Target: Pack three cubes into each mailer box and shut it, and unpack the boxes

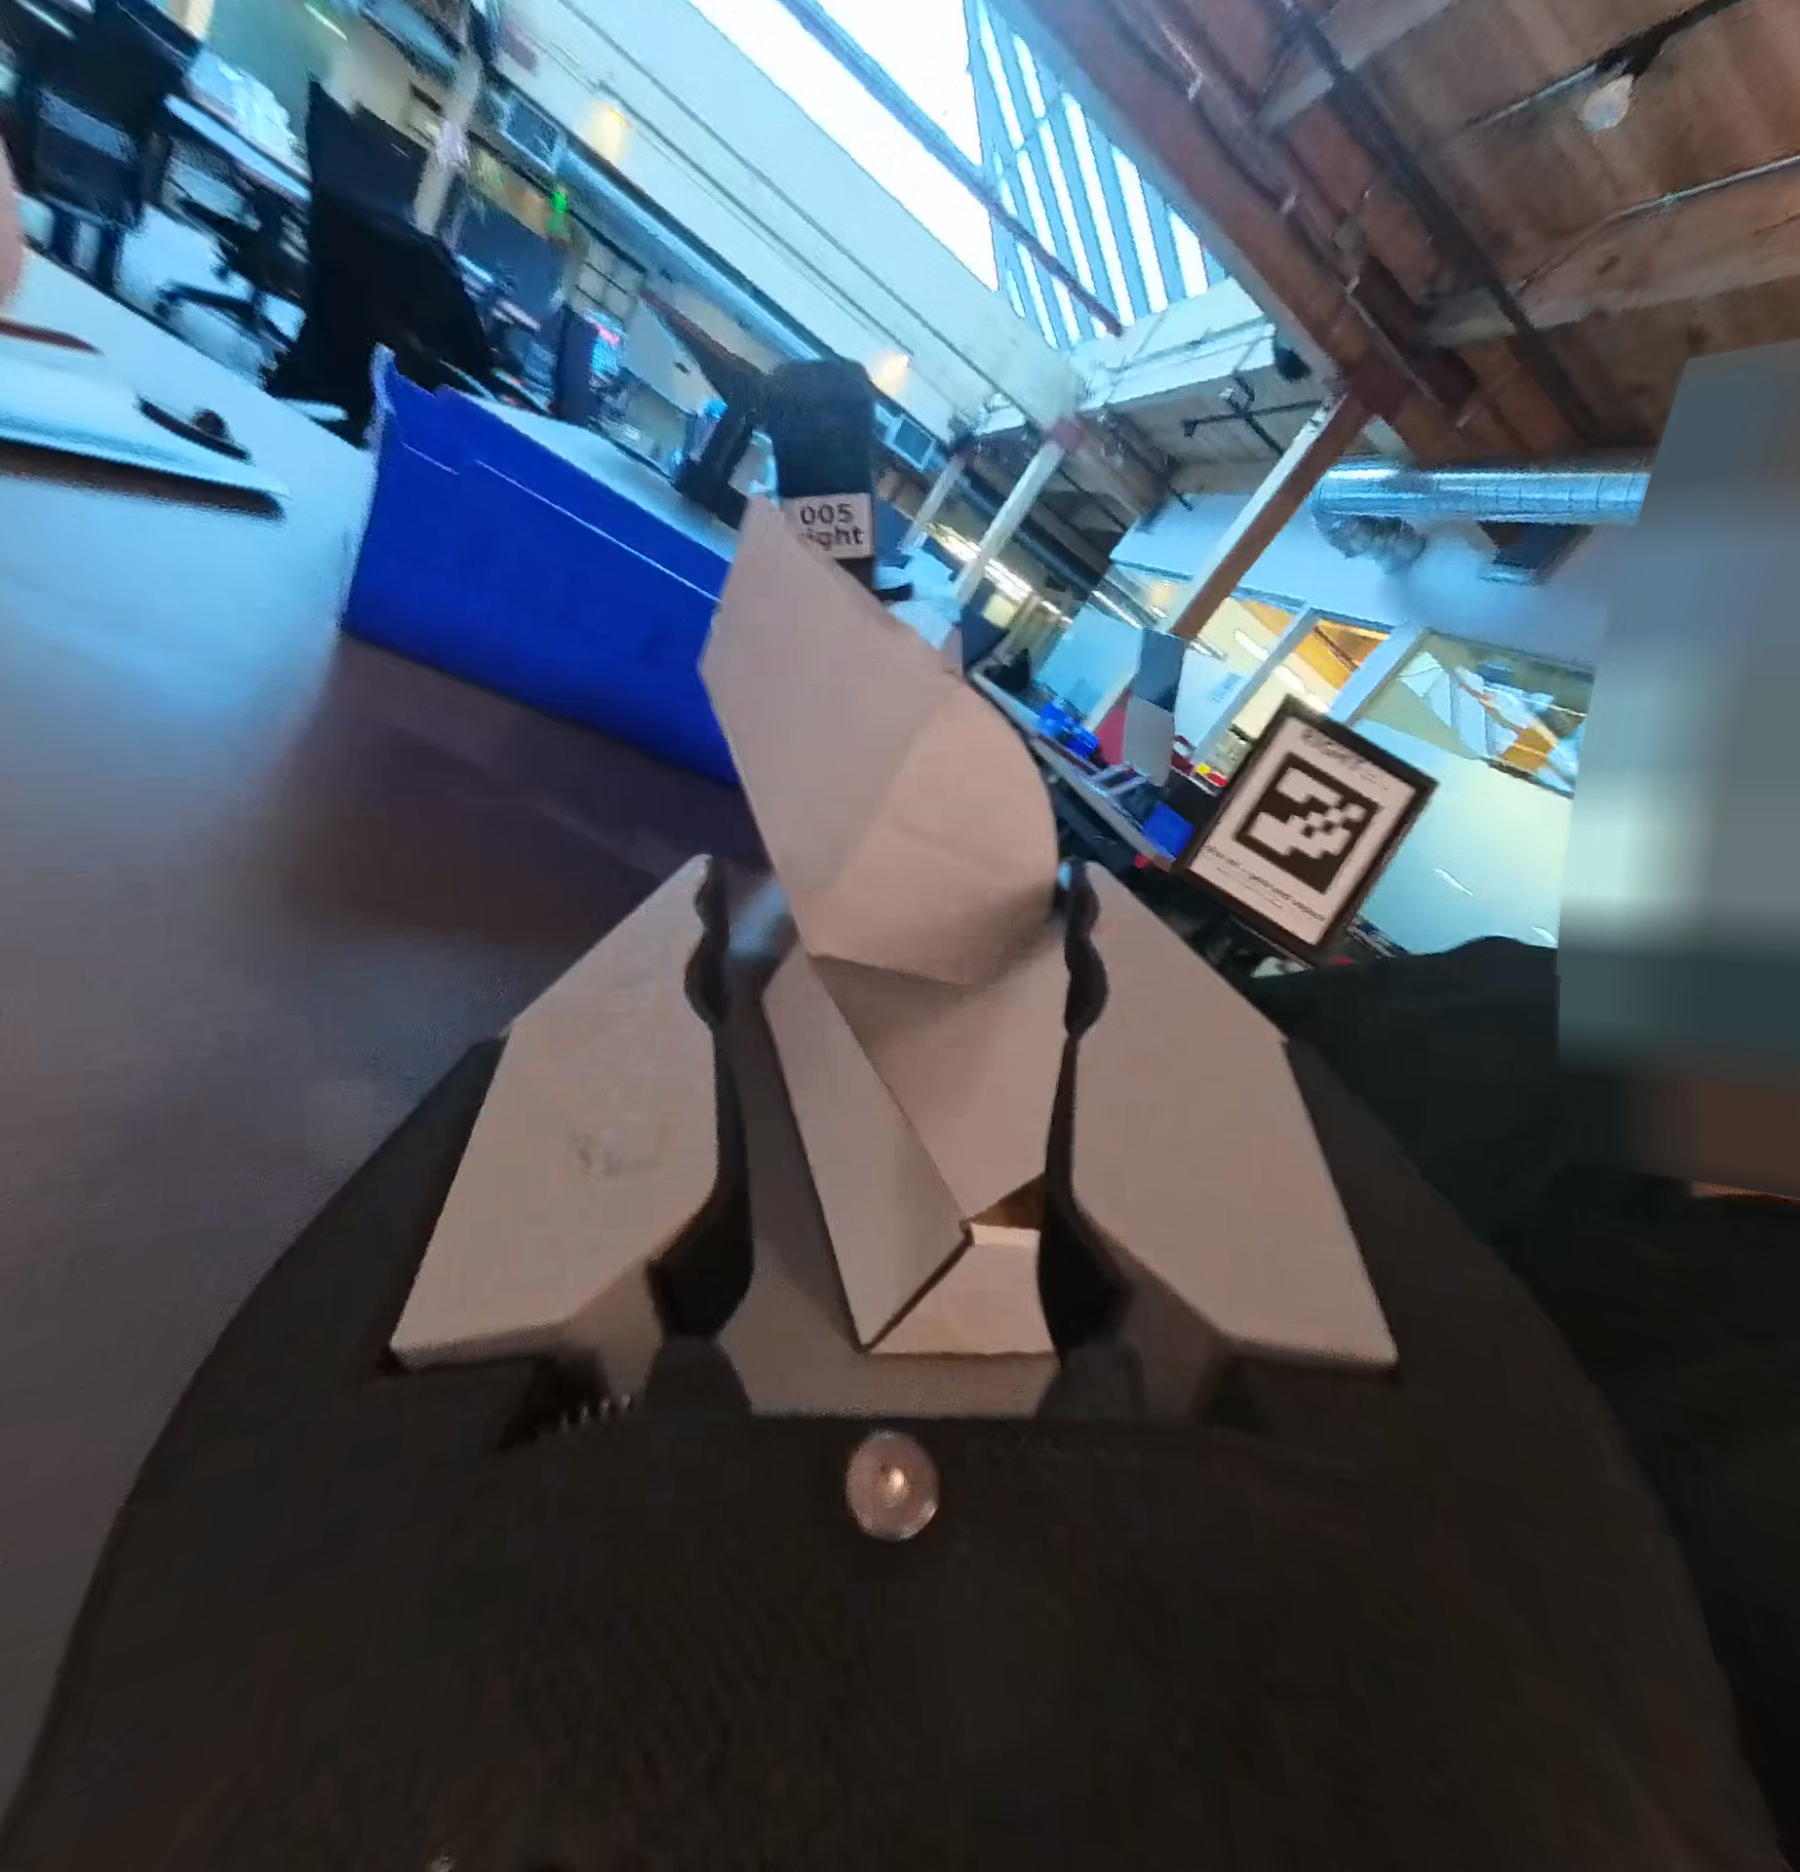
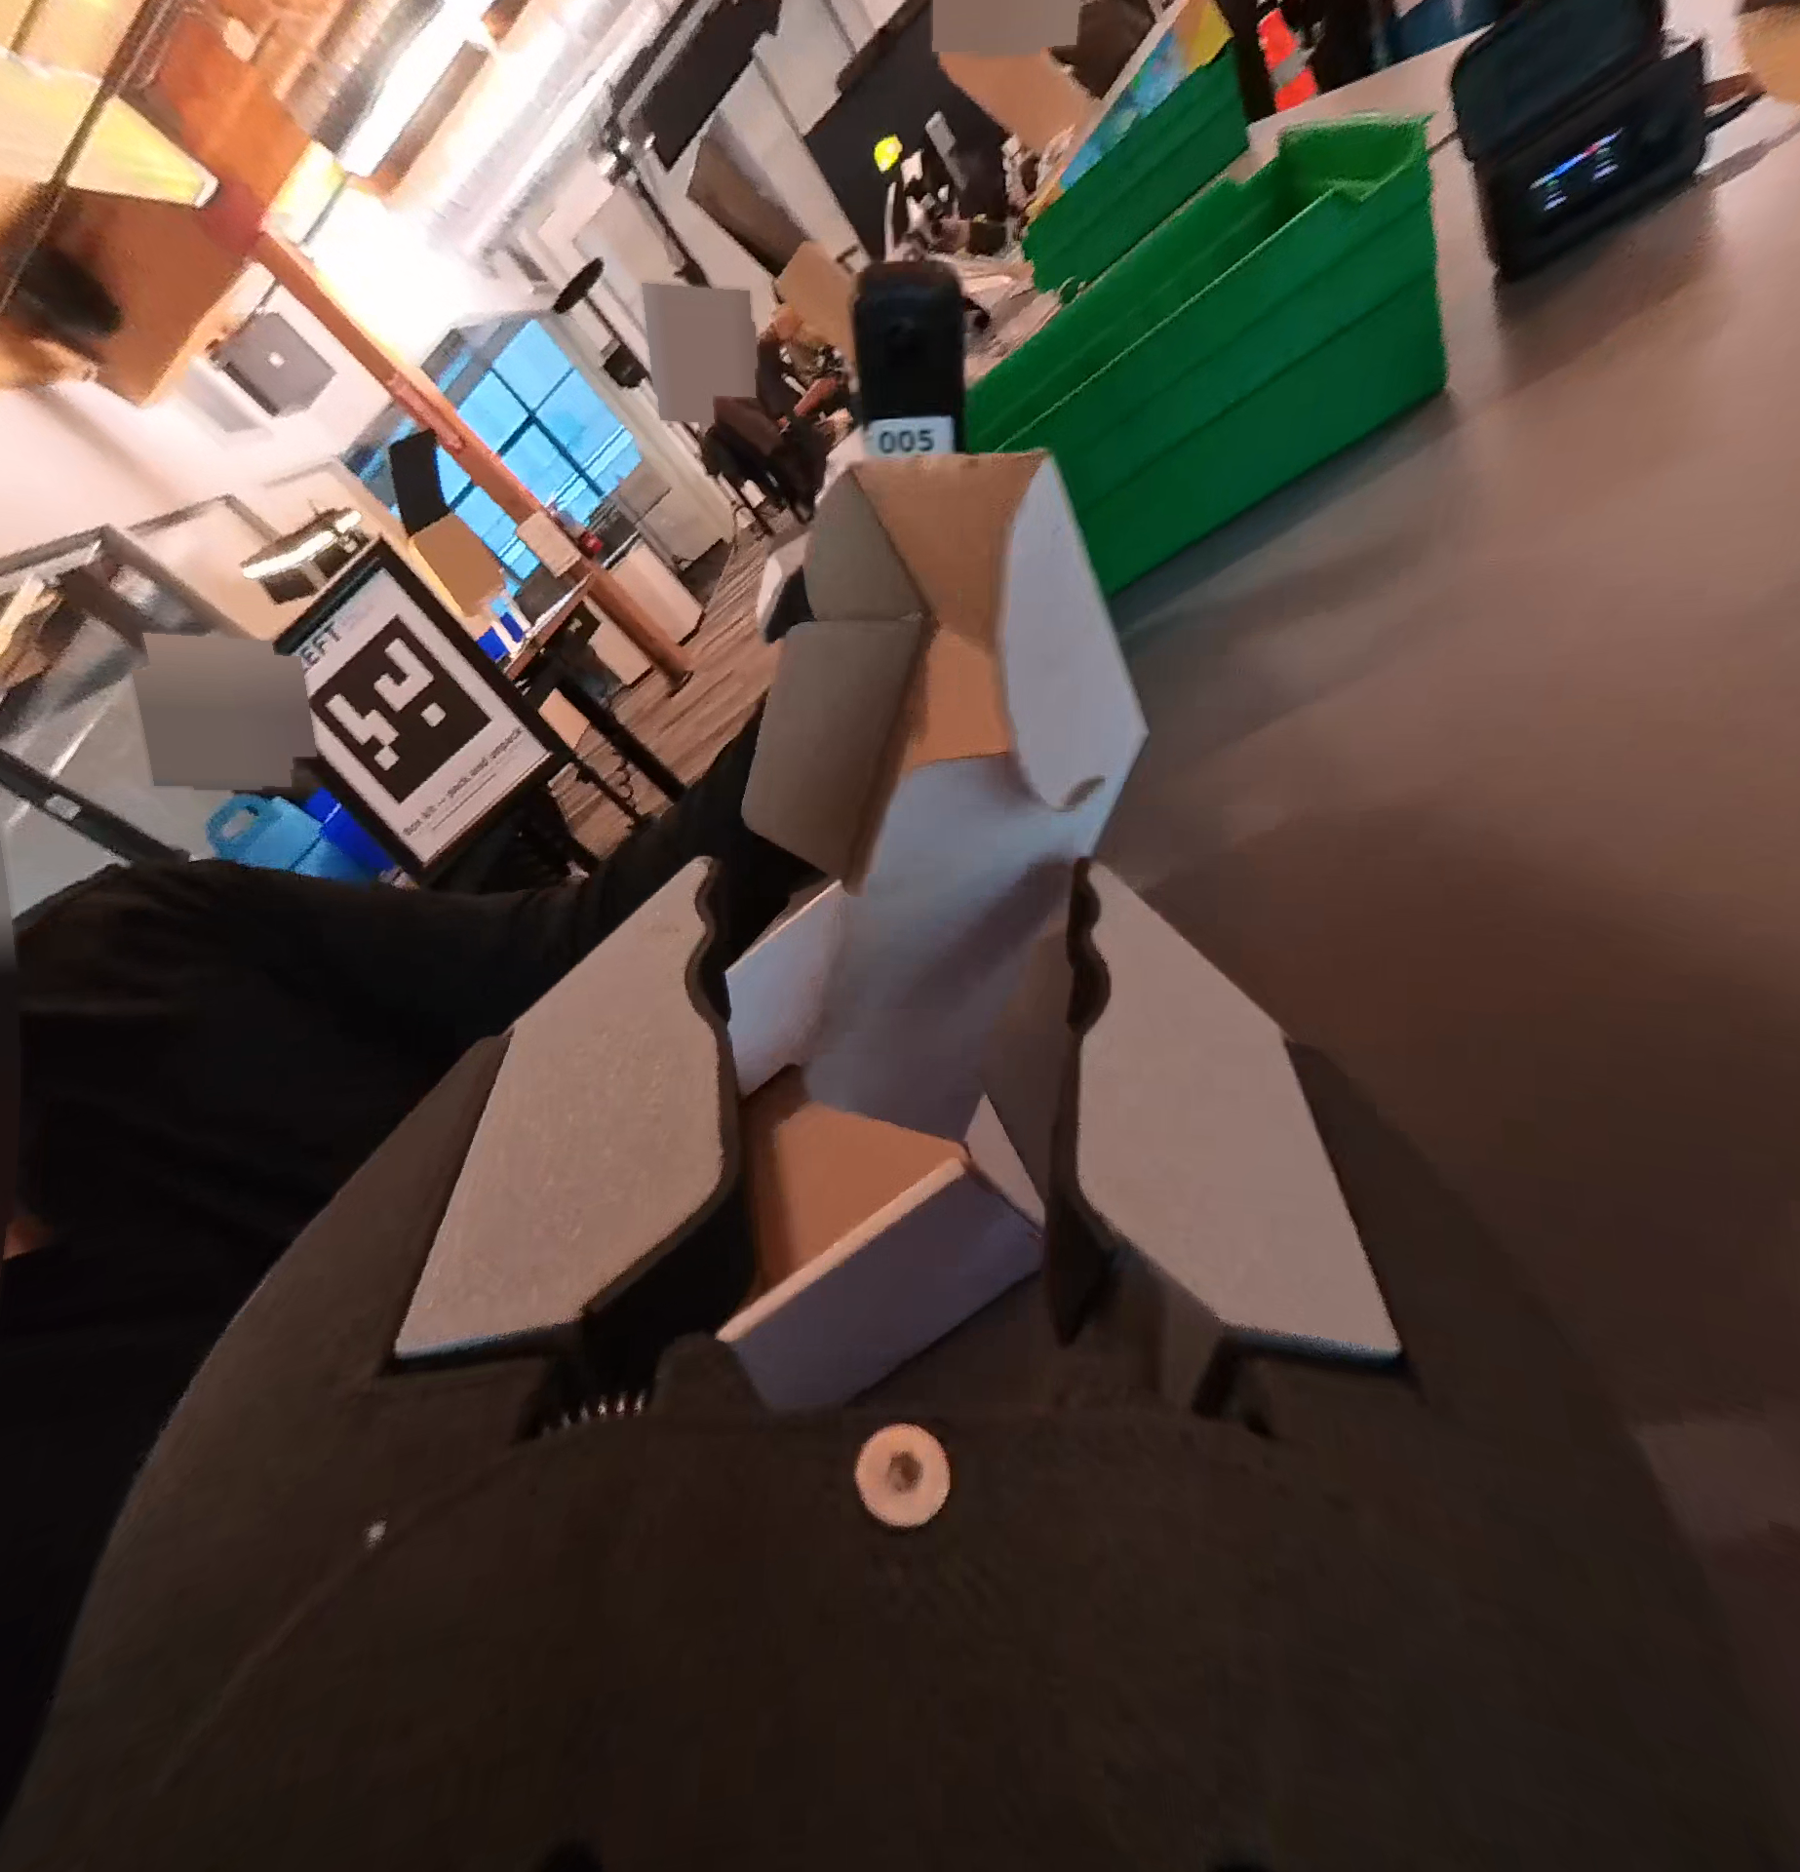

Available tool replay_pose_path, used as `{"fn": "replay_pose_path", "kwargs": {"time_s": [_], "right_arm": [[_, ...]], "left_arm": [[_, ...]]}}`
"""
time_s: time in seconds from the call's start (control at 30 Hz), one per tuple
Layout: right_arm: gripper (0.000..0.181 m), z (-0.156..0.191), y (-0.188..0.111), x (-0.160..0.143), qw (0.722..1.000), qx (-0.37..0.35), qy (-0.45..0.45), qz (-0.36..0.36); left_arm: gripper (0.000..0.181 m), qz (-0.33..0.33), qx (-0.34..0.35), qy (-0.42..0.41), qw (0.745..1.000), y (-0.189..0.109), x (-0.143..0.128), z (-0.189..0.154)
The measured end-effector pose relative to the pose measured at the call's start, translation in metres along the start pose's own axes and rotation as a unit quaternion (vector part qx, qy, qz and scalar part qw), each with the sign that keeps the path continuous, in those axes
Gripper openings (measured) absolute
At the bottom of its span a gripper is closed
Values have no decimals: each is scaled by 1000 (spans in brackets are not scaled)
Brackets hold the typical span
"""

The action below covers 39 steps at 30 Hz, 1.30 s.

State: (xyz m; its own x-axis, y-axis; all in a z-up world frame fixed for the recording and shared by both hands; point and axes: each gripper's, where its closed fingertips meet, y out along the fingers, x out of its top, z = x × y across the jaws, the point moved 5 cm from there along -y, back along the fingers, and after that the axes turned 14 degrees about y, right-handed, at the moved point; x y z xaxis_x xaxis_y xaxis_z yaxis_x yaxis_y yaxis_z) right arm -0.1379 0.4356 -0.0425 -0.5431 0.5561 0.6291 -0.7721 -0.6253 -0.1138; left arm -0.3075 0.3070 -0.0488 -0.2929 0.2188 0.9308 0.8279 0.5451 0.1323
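Observation:
A white mailer box (image 1: 876,770) with brown cardboard inside is held in the air between my two grippers, which face each other. My left gripper (image 1: 891,891) is shut on one end of it, with the box filling the gap between the fingers. My right gripper (image 2: 896,891) is shut on the other end of the box (image 2: 977,861), whose flaps stand partly open and folded. Each view shows the other gripper's black body beyond the box, in the left wrist view (image 1: 825,446) and in the right wrist view (image 2: 906,355). No cubes are in view.
A blue bin (image 1: 531,588) stands on the table (image 1: 167,912) beyond the box on the left. A green bin (image 2: 1230,405) and a black device (image 2: 1585,152) stand on the table (image 2: 1484,810) on the right. Black-and-white marker signs (image 1: 1301,821) (image 2: 410,729) stand nearby. The tips of one gripper are about 12 cm away from the tips of the other.

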Motion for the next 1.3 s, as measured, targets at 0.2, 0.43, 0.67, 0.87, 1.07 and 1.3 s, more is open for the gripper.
{"fn": "replay_pose_path", "kwargs": {"time_s": [0.2, 0.43, 0.67, 0.87, 1.07, 1.3], "right_arm": [[51, -3, 6, -4, 999, -22, -30, 12], [36, 4, 8, -4, 992, -68, -98, 27], [32, 15, 18, -4, 974, -126, -181, 41], [40, 30, 10, -11, 983, -39, -176, 44], [45, 31, -7, -4, 990, 8, -139, 4], [49, 32, 11, -15, 984, 19, -173, 39]], "left_arm": [[58, 23, -13, 22, 999, 11, -5, -4], [44, 7, 43, 109, 993, 8, 8, -3], [39, -19, 66, 169, 983, 3, 19, -11], [41, -39, 21, 212, 976, 7, 24, -30], [42, -38, -5, 260, 965, 11, 23, -45], [42, -42, -29, 281, 958, 15, 21, -56]]}}
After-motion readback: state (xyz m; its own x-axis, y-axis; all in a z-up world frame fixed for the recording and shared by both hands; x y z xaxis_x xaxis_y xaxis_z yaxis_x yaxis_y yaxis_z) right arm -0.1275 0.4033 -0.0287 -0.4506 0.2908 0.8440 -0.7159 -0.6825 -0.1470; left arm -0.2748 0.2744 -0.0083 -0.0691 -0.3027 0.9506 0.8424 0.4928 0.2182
